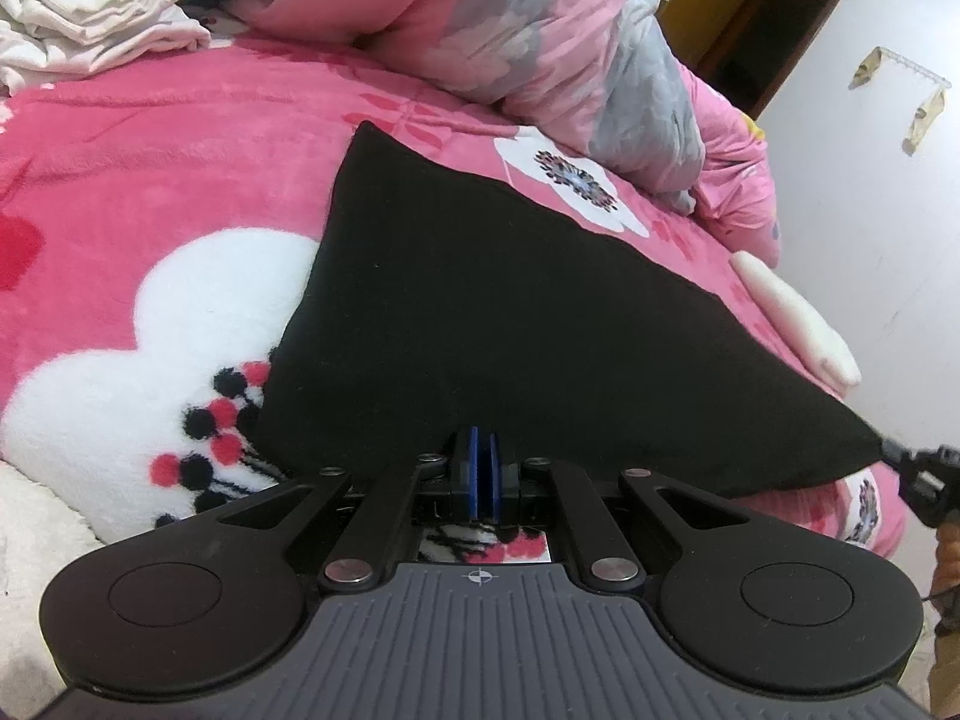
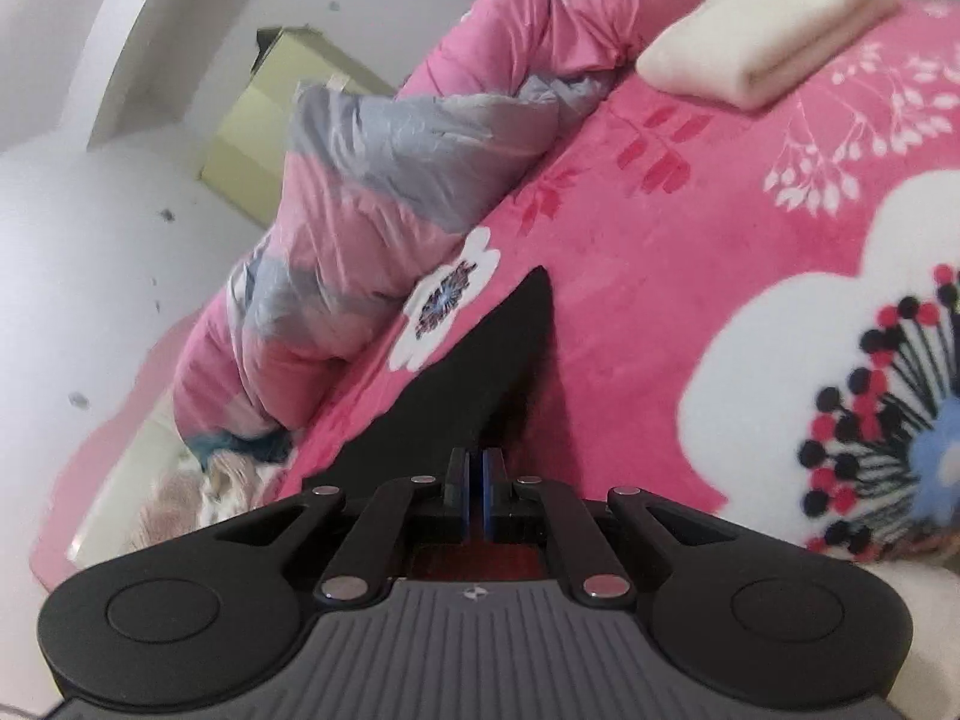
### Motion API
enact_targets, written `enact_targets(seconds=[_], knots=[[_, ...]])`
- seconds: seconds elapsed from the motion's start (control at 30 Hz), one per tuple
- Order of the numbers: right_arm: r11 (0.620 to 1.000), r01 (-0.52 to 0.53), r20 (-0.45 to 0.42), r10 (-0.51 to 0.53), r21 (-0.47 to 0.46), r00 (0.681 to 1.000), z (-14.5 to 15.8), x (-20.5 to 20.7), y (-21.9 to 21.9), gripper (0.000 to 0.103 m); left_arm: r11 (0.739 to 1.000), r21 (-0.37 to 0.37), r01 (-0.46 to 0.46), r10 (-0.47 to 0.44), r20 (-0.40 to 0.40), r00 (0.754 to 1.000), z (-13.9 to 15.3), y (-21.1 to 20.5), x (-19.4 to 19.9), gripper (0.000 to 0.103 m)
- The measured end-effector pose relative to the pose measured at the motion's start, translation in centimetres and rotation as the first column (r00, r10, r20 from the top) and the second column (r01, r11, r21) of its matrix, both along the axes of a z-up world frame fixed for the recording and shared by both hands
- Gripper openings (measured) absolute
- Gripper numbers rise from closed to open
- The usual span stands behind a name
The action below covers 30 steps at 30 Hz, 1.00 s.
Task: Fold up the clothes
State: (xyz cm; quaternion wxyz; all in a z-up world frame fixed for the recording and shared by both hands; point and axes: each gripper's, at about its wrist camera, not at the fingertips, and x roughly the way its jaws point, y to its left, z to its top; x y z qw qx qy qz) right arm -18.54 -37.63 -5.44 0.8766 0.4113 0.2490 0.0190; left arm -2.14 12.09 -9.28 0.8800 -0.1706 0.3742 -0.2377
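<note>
Black garment (image 1: 510, 312) pinched in both closed jaws.

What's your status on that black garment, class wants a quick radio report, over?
Left gripper shut on black garment. Right gripper shut on its other corner. Folded white cloth lies clear, quilt behind.

walls: plain white (image 1: 870, 192)
bed: pink floral blanket (image 1: 180, 150)
far: rumpled pink-grey quilt (image 1: 540, 42)
doorway: wooden frame (image 1: 774, 24), far right
</note>
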Motion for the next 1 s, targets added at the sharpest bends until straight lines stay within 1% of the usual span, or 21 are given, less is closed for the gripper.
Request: enact_targets(seconds=[0.1,0.13,0.17,0.23,0.3,0.33,0.37,0.4,0.47,0.53,0.57,0.6,0.63,0.7,0.77,0.83,0.87,0.9,0.93,1.0], knots=[[1.000,0.023,-0.121,-0.022,0.010,0.992,-3.5,0.2,-0.2,0.003,1.000,-0.010,0.002,-0.002,-0.001,1.000,-0.2,0.1,0.0,0.004],[0.999,0.029,-0.132,-0.025,0.032,0.991,-4.4,0.2,-0.3,0.003,1.000,-0.011,0.005,-0.005,-0.002,1.000,-0.2,0.1,0.1,0.004],[0.997,0.040,-0.125,-0.032,0.063,0.992,-4.6,0.0,-0.6,0.004,1.000,-0.013,0.009,-0.009,-0.003,1.000,-0.2,0.2,0.1,0.004],[0.996,0.084,-0.120,-0.084,-0.005,0.989,-3.2,-0.8,-0.5,0.006,1.000,-0.015,0.013,-0.013,-0.003,1.000,-0.1,0.3,0.2,0.005],[0.983,0.126,-0.115,-0.142,-0.132,0.983,-1.2,-1.8,0.0,0.007,1.000,-0.022,0.014,-0.014,-0.003,1.000,-0.1,0.4,0.2,0.005],[0.973,0.135,-0.097,-0.155,-0.185,0.983,-0.1,-2.2,0.4,0.007,1.000,-0.026,0.014,-0.014,-0.003,1.000,-0.1,0.5,0.1,0.005],[0.967,0.130,-0.064,-0.147,-0.217,0.987,0.8,-2.4,0.9,0.007,0.999,-0.030,0.014,-0.014,-0.001,1.000,-0.1,0.5,0.1,0.005],[0.967,0.107,-0.031,-0.117,-0.232,0.993,1.5,-2.1,1.6,0.007,0.999,-0.030,0.015,-0.015,0.001,1.000,0.0,0.4,0.1,0.005],[0.961,0.012,0.003,-0.012,-0.276,1.000,2.2,-0.1,4.0,0.007,1.000,-0.025,0.017,-0.017,0.006,1.000,0.1,0.3,0.1,0.005],[0.939,-0.089,-0.003,0.094,-0.332,0.996,1.9,2.4,6.7,0.007,1.000,-0.019,0.018,-0.017,0.013,1.000,0.2,0.3,0.0,0.006],[0.923,-0.131,-0.024,0.131,-0.361,0.991,1.4,3.7,7.8,0.007,1.000,-0.015,0.015,-0.014,0.020,1.000,0.3,0.3,-0.1,0.006],[0.912,-0.153,-0.045,0.147,-0.381,0.988,0.7,4.4,8.3,0.007,1.000,-0.013,0.009,-0.009,0.026,1.000,0.4,0.4,-0.1,0.006],[0.903,-0.156,-0.070,0.140,-0.400,0.988,-0.1,4.8,8.4,0.007,1.000,-0.013,0.004,-0.003,0.031,1.000,0.5,0.5,-0.1,0.006],[0.885,-0.142,-0.141,0.088,-0.444,0.986,-1.8,4.6,7.7,0.000,1.000,-0.021,-0.008,0.009,0.036,0.999,0.4,0.9,0.0,0.007],[0.902,-0.109,-0.134,0.058,-0.417,0.989,-2.0,2.5,6.4,0.000,0.999,-0.032,-0.016,0.017,0.028,0.999,0.1,1.3,0.1,0.007],[0.873,-0.083,-0.169,0.000,-0.481,0.986,-1.1,0.9,6.4,0.000,0.999,-0.039,-0.016,0.017,0.024,1.000,0.0,1.6,0.2,0.007],[0.847,-0.078,-0.185,-0.024,-0.525,0.982,-0.5,0.4,6.7,0.000,0.999,-0.039,-0.015,0.016,0.025,1.000,0.0,1.7,0.3,0.007],[0.830,-0.084,-0.183,-0.022,-0.552,0.983,0.2,0.2,7.1,0.000,0.999,-0.039,-0.013,0.014,0.025,1.000,0.0,1.7,0.3,0.007],[0.824,-0.095,-0.163,0.003,-0.558,0.987,0.9,0.3,7.5,0.000,0.999,-0.038,-0.012,0.013,0.026,1.000,0.1,1.7,0.3,0.007],[0.817,-0.143,-0.101,0.104,-0.559,0.989,2.2,2.1,9.4,0.000,0.999,-0.037,-0.014,0.015,0.027,1.000,0.1,1.7,0.3,0.007]])
